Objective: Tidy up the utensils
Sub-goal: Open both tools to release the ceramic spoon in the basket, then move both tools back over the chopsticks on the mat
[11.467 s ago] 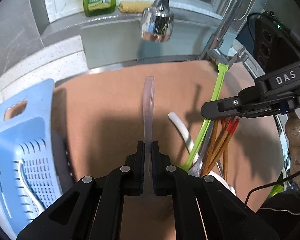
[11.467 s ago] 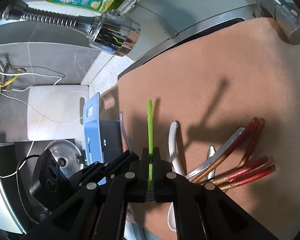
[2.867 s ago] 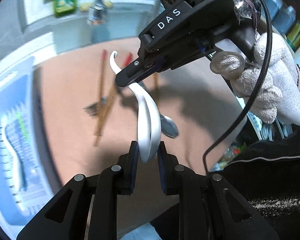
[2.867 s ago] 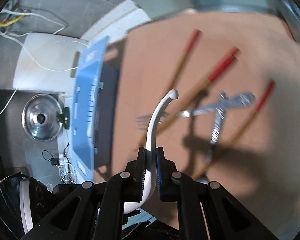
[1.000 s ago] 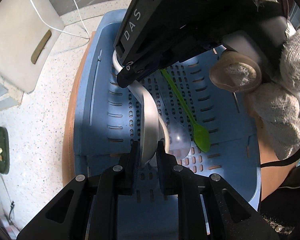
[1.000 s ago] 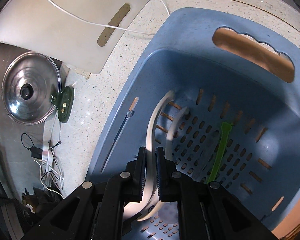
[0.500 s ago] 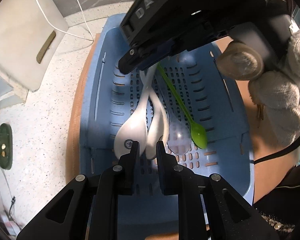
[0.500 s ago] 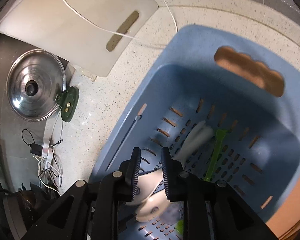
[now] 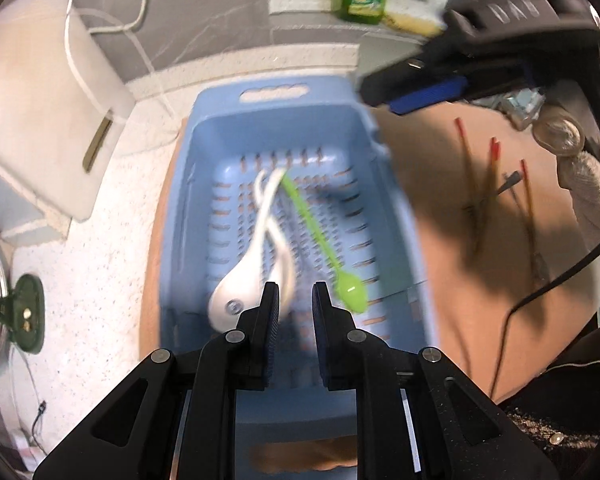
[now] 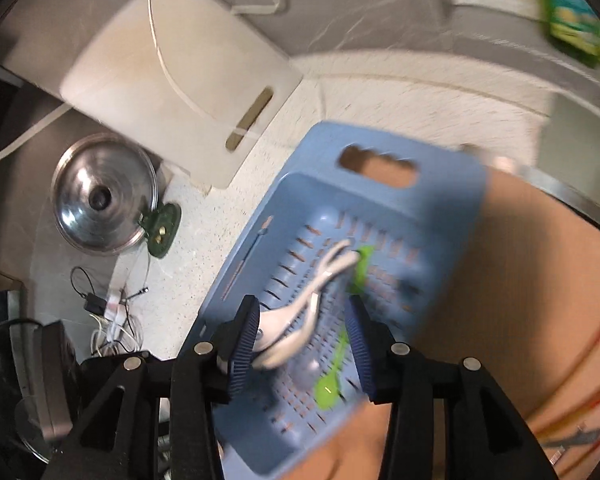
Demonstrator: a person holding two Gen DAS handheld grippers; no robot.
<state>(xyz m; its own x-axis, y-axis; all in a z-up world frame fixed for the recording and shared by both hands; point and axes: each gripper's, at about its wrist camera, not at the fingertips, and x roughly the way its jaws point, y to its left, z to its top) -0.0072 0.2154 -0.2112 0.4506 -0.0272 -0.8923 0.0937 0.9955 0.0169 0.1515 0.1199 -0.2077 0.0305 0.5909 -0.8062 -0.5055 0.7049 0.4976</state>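
You are looking down into a pale blue slotted basket (image 9: 384, 216) that sits on a tan mat (image 9: 432, 168) on the speckled white table (image 9: 112, 224). Inside the basket lie two white spoons (image 9: 244, 276), their handles crossing one another, and just beside them a green spoon (image 9: 324, 248) lying diagonally with its bowl toward you. A clear spoon also seems to lie under them, though blur makes it hard to confirm.

Your left gripper (image 9: 294, 304) hovers above the near end of the basket. Its fingers (image 9: 270, 312) stand narrowly apart and released, with nothing between them.

Your right gripper (image 10: 302, 340) also hangs above the basket. Its fingers (image 10: 246, 340) are opening and hold nothing; the white spoons lie below them in the basket, apart from the pads. From the left wrist view, this gripper shows as a blurred dark shape at the upper right.

On the mat, well apart from the basket, lie red-tipped chopsticks (image 9: 492, 184) and a metal utensil (image 9: 510, 182). A white cutting board (image 10: 172, 80) and a steel pot lid (image 10: 102, 200) sit on the far side of the basket.
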